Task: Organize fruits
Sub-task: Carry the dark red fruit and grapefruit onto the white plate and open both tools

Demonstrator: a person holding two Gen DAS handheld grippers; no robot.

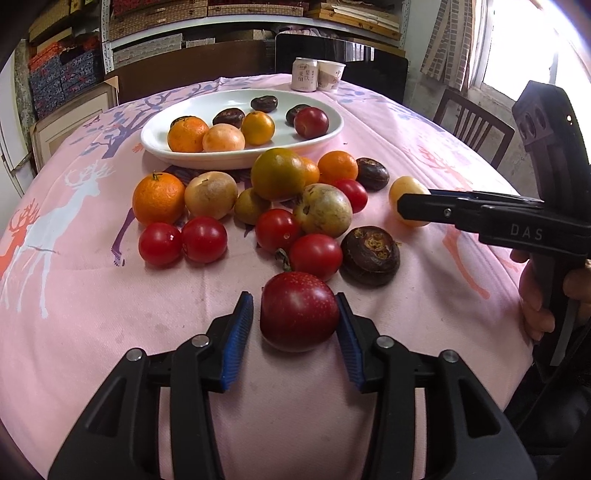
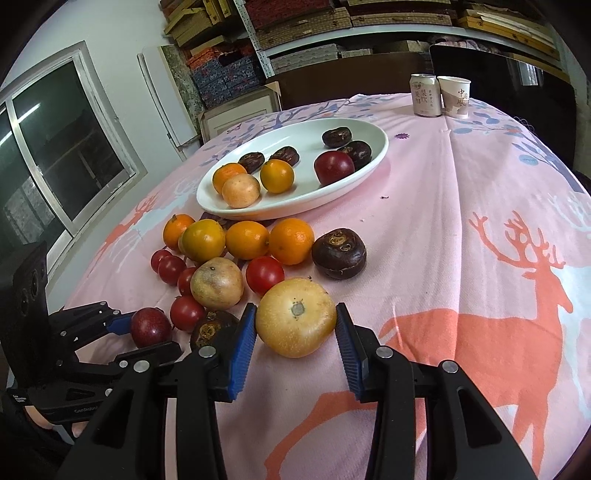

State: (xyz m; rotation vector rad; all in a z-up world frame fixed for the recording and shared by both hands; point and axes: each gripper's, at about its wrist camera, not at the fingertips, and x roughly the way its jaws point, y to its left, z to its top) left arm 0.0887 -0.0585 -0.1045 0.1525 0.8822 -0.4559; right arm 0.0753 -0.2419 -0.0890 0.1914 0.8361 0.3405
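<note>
The left gripper's [image 1: 295, 334] blue fingers [image 1: 236, 332] clamp a dark red plum [image 1: 299, 315] at the pile's near edge. The right gripper [image 2: 295, 332] is clamped on a yellow fruit [image 2: 295, 321] on the pink cloth [image 2: 461, 221], near the white plate [image 2: 369, 162].

A pink tablecloth [image 2: 443, 229] printed with orange and white deer covers the table. At its far edge a drink can [image 2: 426, 95] and a paper cup [image 2: 455, 96] stand upright, just beside each other (the can on the left). Behind them is a dark chair back [image 1: 369, 70]. Shelves [image 2: 332, 26] along the far wall hold stacked woven and patterned boxes. A second wooden chair [image 1: 469, 118] stands off the table's right side, near a bright window [image 1: 524, 48]. Another window [image 2: 55, 155] with a sliding frame shows on the left in the right wrist view.
</note>
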